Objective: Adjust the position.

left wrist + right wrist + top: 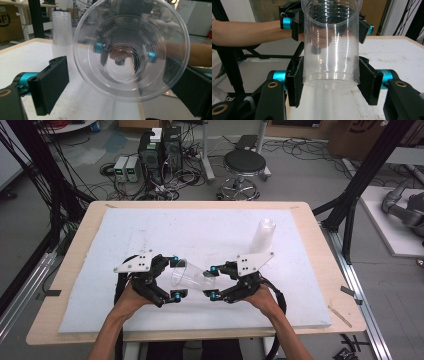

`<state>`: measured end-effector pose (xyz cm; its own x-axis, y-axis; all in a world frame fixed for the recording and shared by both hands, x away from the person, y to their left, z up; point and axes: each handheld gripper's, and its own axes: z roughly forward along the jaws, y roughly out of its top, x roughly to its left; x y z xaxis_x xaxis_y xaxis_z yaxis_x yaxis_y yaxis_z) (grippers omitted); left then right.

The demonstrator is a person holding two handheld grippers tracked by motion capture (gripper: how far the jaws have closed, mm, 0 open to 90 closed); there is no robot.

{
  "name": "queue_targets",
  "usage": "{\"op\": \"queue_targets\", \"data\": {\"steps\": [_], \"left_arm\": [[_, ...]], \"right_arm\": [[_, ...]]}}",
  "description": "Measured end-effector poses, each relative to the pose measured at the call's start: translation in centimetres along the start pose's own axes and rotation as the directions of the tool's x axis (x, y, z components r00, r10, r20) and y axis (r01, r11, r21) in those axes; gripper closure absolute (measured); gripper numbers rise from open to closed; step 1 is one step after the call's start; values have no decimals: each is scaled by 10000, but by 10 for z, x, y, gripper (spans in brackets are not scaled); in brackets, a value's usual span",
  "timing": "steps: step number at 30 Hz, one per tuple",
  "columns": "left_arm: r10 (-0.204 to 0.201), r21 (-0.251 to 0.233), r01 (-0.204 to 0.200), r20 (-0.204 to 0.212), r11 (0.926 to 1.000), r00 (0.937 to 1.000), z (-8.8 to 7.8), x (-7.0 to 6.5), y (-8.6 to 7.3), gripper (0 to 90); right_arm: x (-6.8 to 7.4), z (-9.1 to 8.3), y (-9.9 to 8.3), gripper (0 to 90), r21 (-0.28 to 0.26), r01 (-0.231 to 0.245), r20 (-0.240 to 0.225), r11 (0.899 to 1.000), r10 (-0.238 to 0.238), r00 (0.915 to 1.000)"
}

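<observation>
Over the near middle of the white-padded table, we see the right gripper (pixel 211 282) clamped on the narrow base end of a clear plastic cup (pixel 187 276), held on its side above the pad. In the right gripper view both black pads (pixel 295 81) press flat against the cup's walls near its bottom, one on each side, and the cup runs away from the camera toward the other hand.

The left gripper (pixel 177 276) faces it from the left, jaws spread wide to either side of the cup's open mouth. In the left gripper view the rim (pixel 130 50) stands between the jaws with a clear gap at the left pad (pixel 50 85); on the right side the jaw is partly hidden behind the cup's wall, so we cannot tell for sure whether it touches, though it appears to stand apart. We take this gripper as open around the mouth, not gripping.

A bare forearm (pixel 112 325) enters from the near edge on the left, and another on the right.

Farther back and to the right, a tall stack of clear cups (pixel 262 236) stands upright on the white pad (pixel 150 230), well apart from both grippers. The pad covers most of the wooden table (pixel 80 240).
</observation>
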<state>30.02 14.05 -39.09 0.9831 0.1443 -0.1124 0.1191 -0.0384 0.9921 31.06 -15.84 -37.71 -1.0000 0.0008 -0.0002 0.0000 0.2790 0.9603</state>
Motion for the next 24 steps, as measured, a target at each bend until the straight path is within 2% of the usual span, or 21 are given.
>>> {"op": "queue_targets", "data": {"steps": [10, 24], "left_arm": [[112, -145, -110, 132, 9998, 9998, 12, 0, 8, 68], [127, -312, -110, 542, 9995, 9984, 14, 1, 10, 200]], "right_arm": [[-1, -1, -6, 443, -438, -205, -29, 9988, 204, 9998], [0, 1, -8, 443, -652, -178, -165, 9977, 168, 9997]]}}
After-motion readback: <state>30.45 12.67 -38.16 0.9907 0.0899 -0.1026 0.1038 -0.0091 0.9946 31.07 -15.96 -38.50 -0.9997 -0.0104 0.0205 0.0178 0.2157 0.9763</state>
